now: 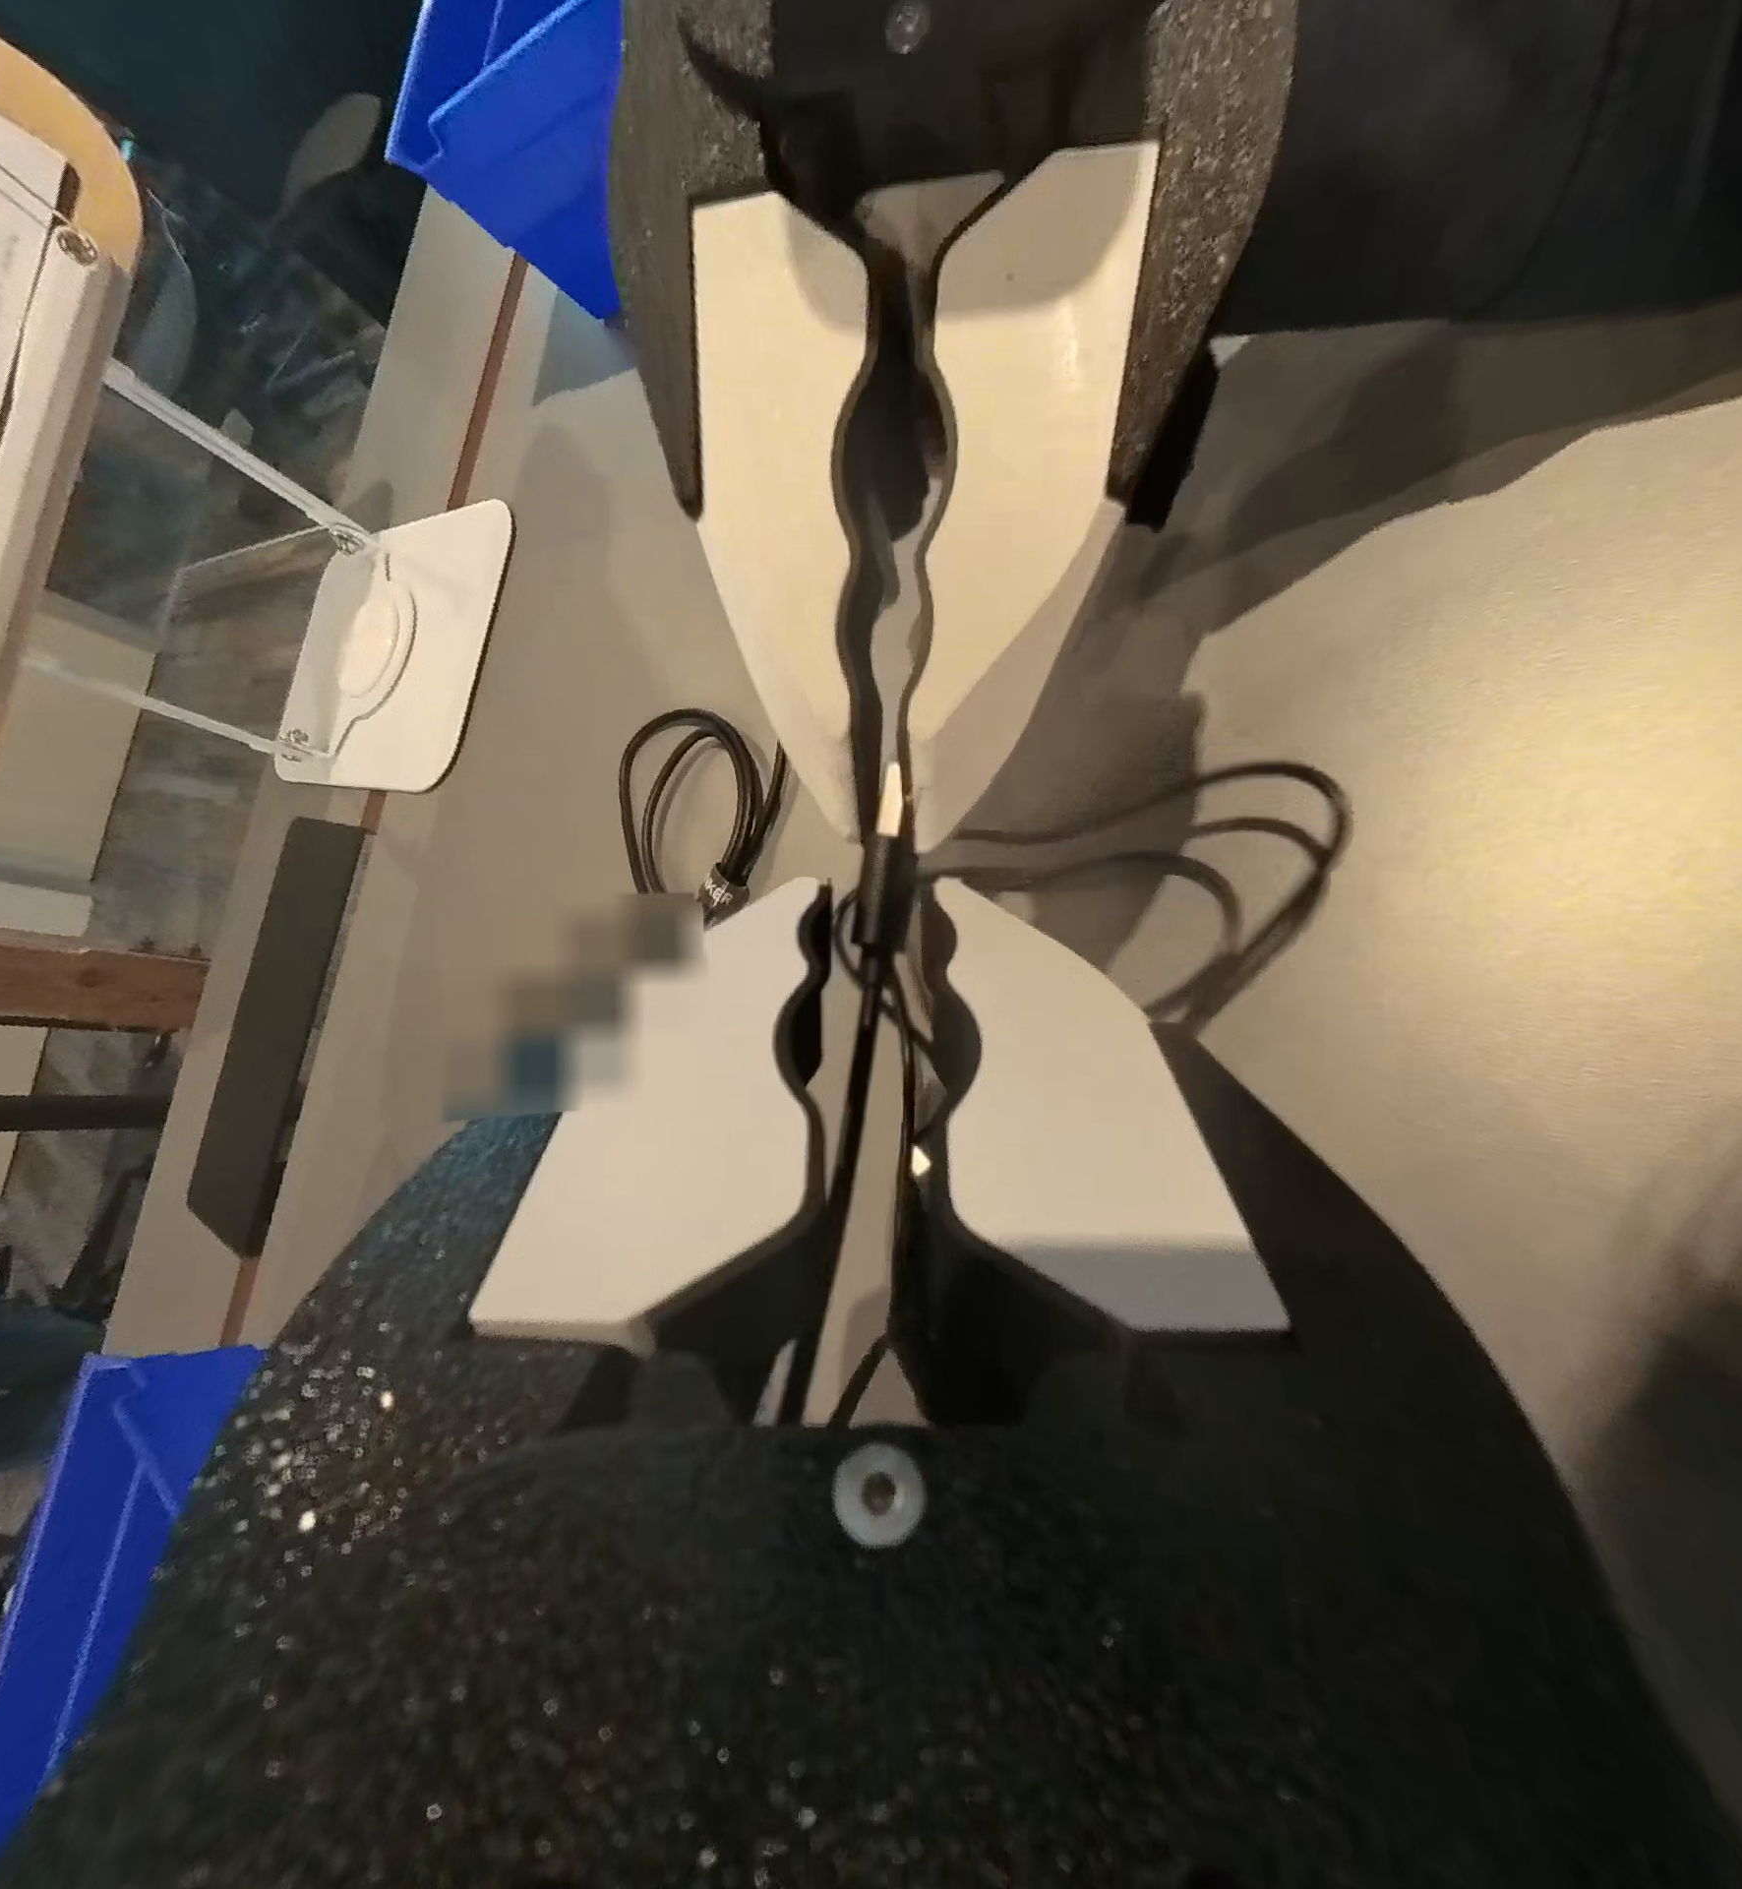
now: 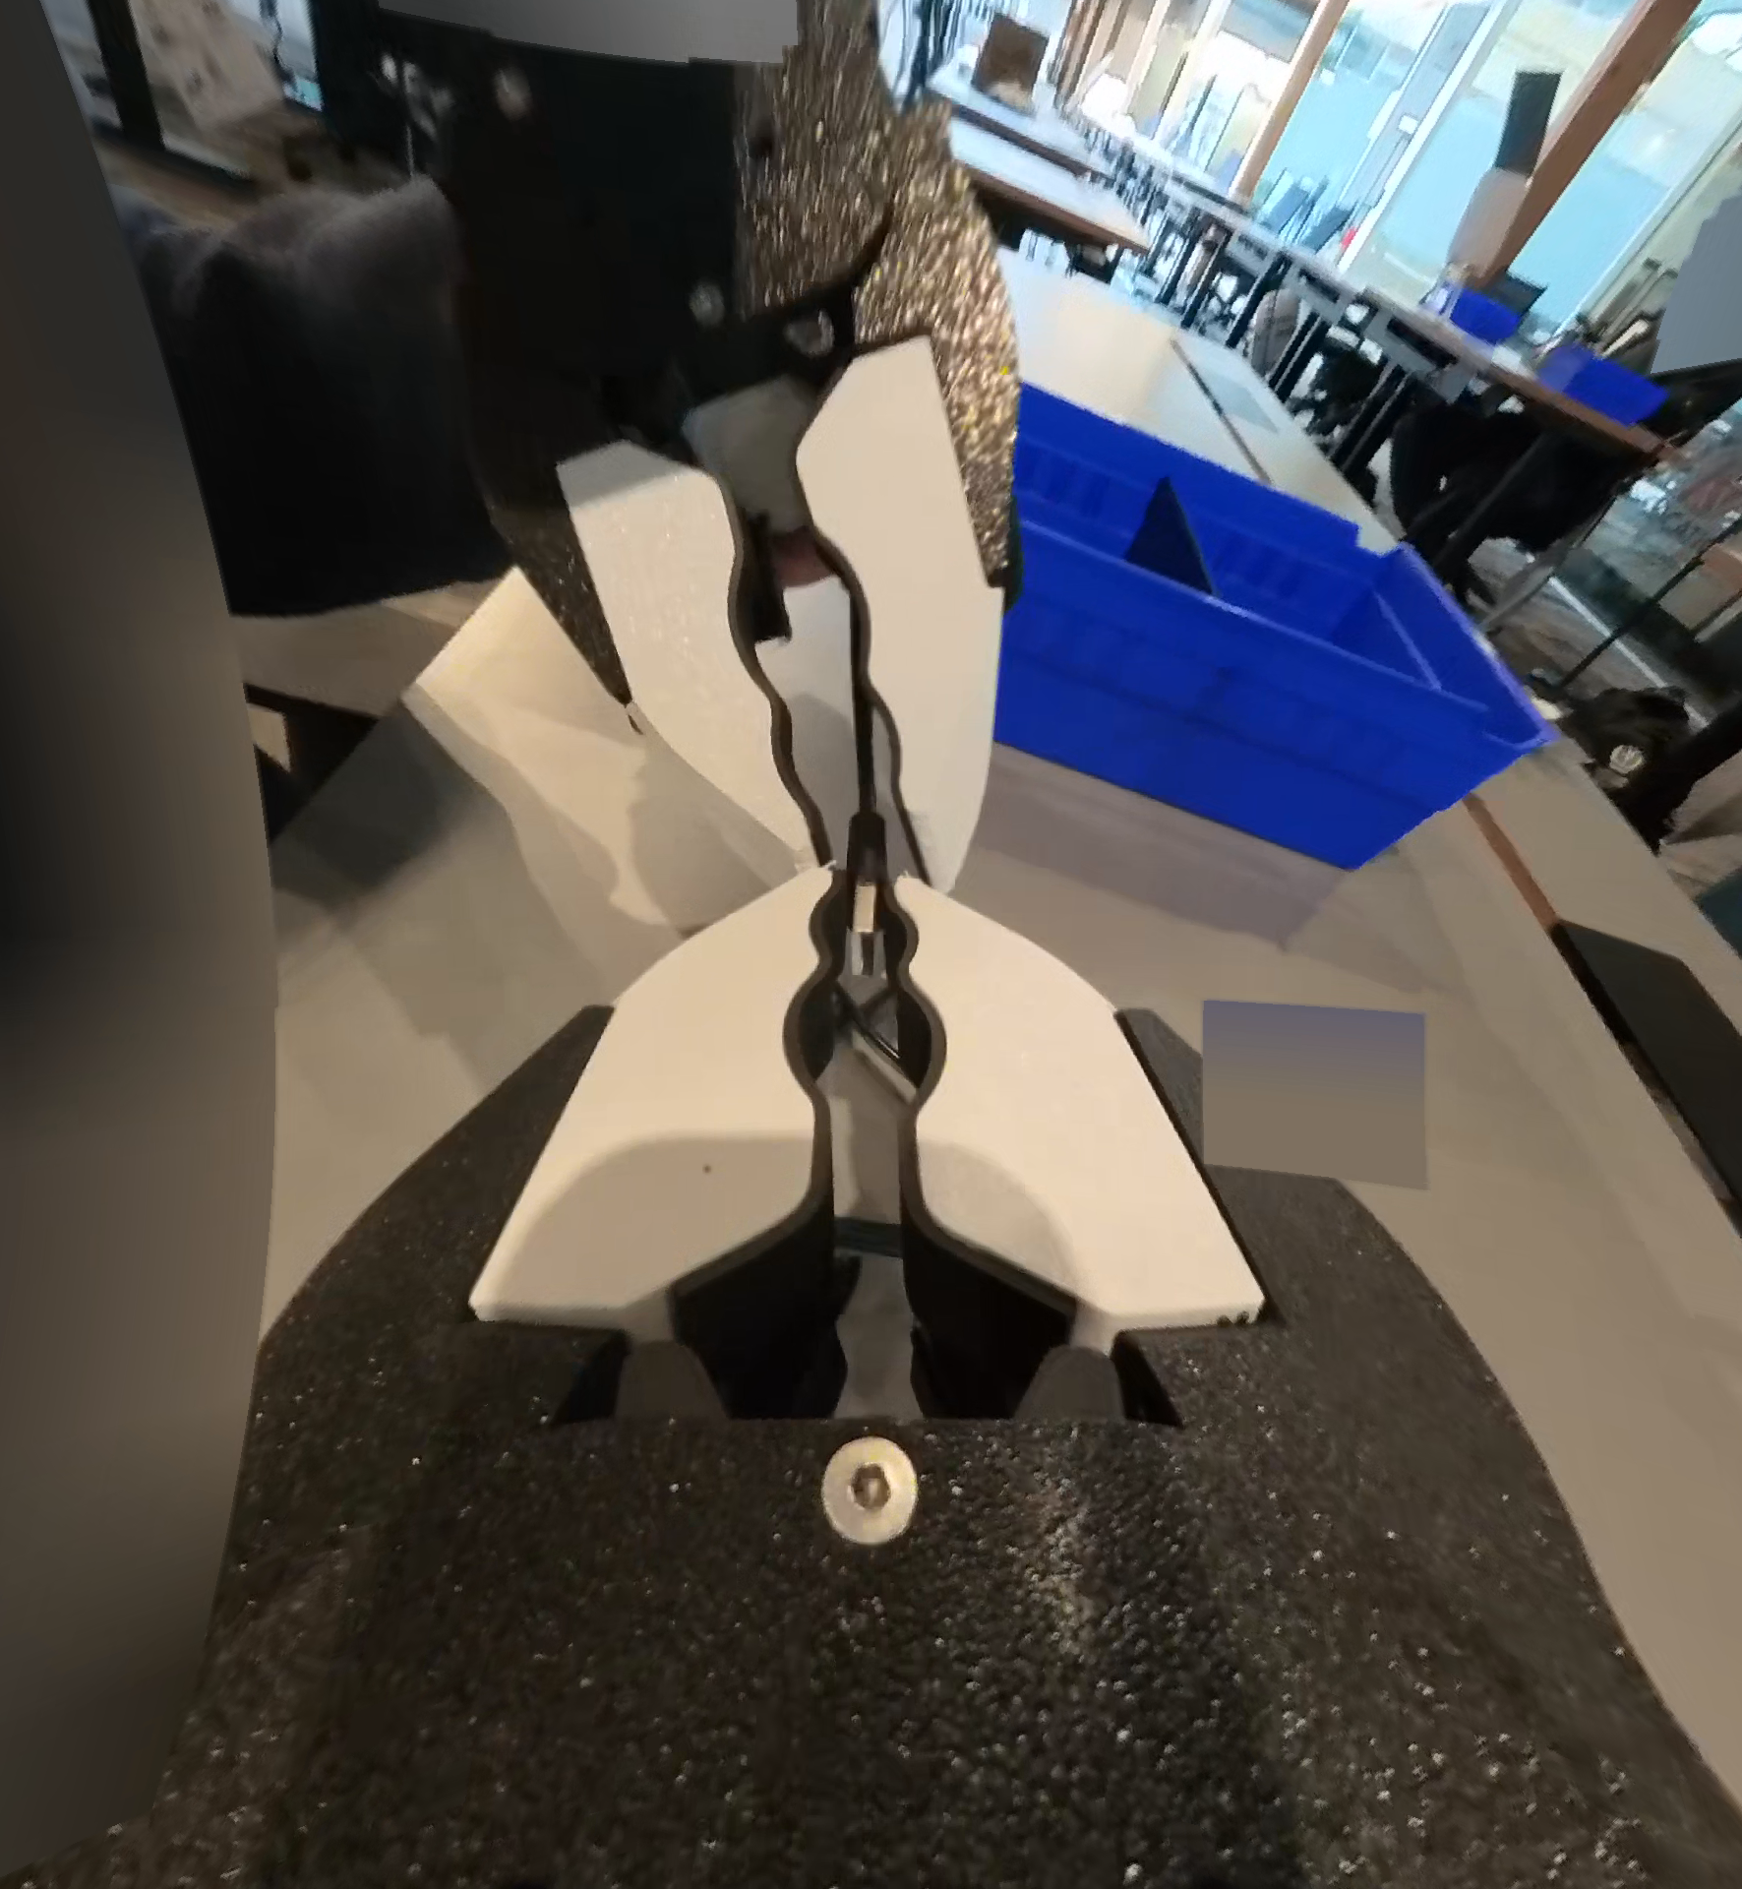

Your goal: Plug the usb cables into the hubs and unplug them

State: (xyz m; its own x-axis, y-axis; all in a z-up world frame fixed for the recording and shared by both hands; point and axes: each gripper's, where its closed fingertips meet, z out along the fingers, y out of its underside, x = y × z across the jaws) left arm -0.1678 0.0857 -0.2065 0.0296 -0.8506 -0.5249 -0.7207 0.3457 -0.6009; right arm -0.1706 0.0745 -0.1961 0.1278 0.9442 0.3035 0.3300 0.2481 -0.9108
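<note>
2 handheld grippers meet tip to tip above a pale counter [image 1: 1459, 664], sharing 1 black usb cable [image 1: 872, 1022]. The left gripper [image 1: 882, 900] has its jaws clenched on the dark plug housing, the silver connector tip [image 1: 892, 808] reaching into the tips of the right gripper [image 2: 861, 910], whose jaws look closed around it. More cable lies looped on the counter beyond, and a blue bin [image 2: 1255, 654] sits at the far right. No hub can be made out, so this appears a regrasp before plugging; next, the connector needs aligning squarely with a port.
</note>
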